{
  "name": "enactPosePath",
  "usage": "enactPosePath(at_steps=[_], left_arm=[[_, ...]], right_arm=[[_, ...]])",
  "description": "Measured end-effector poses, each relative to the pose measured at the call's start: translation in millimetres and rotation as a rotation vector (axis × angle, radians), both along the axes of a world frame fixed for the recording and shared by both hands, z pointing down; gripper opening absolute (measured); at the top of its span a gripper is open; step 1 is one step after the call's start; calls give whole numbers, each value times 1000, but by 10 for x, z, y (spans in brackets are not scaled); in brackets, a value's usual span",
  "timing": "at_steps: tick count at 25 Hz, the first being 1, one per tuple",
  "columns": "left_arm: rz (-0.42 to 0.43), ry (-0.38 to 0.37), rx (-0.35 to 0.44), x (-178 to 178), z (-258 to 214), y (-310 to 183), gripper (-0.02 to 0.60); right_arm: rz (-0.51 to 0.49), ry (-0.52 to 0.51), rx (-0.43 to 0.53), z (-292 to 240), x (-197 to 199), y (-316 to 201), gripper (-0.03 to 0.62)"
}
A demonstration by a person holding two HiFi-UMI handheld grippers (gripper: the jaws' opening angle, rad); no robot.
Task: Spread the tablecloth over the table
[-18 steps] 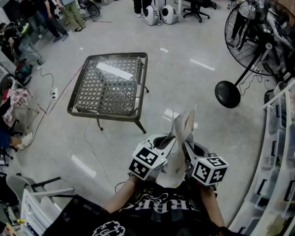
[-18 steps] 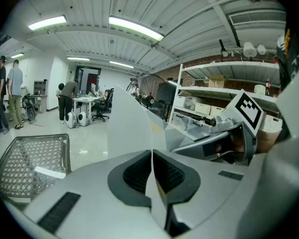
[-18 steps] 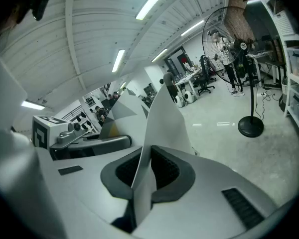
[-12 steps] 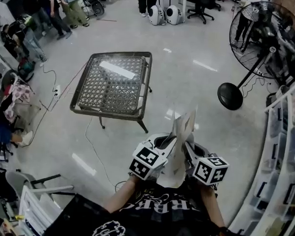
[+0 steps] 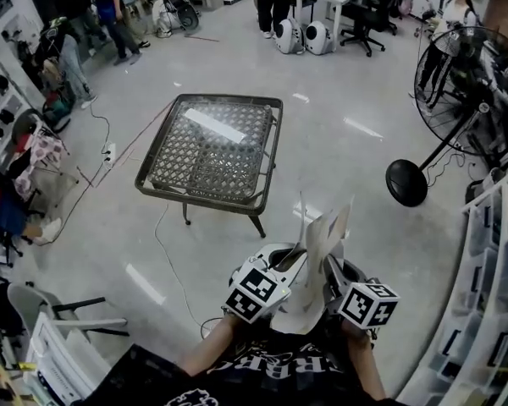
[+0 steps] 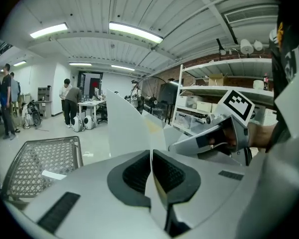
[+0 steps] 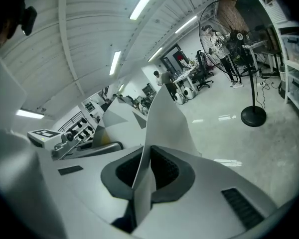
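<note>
A folded pale grey tablecloth [image 5: 315,265] hangs between both grippers, close to the person's chest, its corners sticking up. My left gripper [image 5: 285,269] is shut on one edge of the tablecloth [image 6: 127,126]. My right gripper [image 5: 332,271] is shut on the other edge of the tablecloth [image 7: 164,118]. The table [image 5: 213,146], square with a dark metal frame and a woven wicker top, stands bare on the floor some way ahead and to the left. Neither gripper is near it.
A standing fan [image 5: 457,100] with a round black base is at the right, shelving [image 5: 483,252] along the right wall. A cable [image 5: 165,252] runs over the floor from the table. Several people stand at the back left. A white chair [image 5: 46,328] is at the near left.
The view has shifted so the table sits lower and further right in the head view. Both grippers keep their hold on the tablecloth, close together as before.
</note>
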State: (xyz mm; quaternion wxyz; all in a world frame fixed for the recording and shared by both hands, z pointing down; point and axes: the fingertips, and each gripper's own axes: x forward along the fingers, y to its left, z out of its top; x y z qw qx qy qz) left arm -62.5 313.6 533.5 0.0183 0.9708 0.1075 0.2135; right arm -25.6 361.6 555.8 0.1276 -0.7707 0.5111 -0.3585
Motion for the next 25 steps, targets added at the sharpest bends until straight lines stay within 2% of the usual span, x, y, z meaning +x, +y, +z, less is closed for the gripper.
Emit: enactPosePath(at_steps=[3, 10, 17, 20, 25], left_arm=[[15, 14, 27, -52, -2, -95, 26], [48, 36, 16, -122, 0, -230, 26], [37, 31, -27, 38, 69, -498, 26], [21, 20, -38, 336, 114, -679, 26], [-34, -5, -39, 1143, 157, -1067, 26]], right_arm=[[44, 25, 11, -82, 62, -42, 26], [82, 45, -10, -153, 18, -114, 23], [81, -24, 6, -103, 168, -366, 20], [65, -59, 11, -30, 487, -566, 20], [12, -105, 16, 59, 1310, -946, 20]])
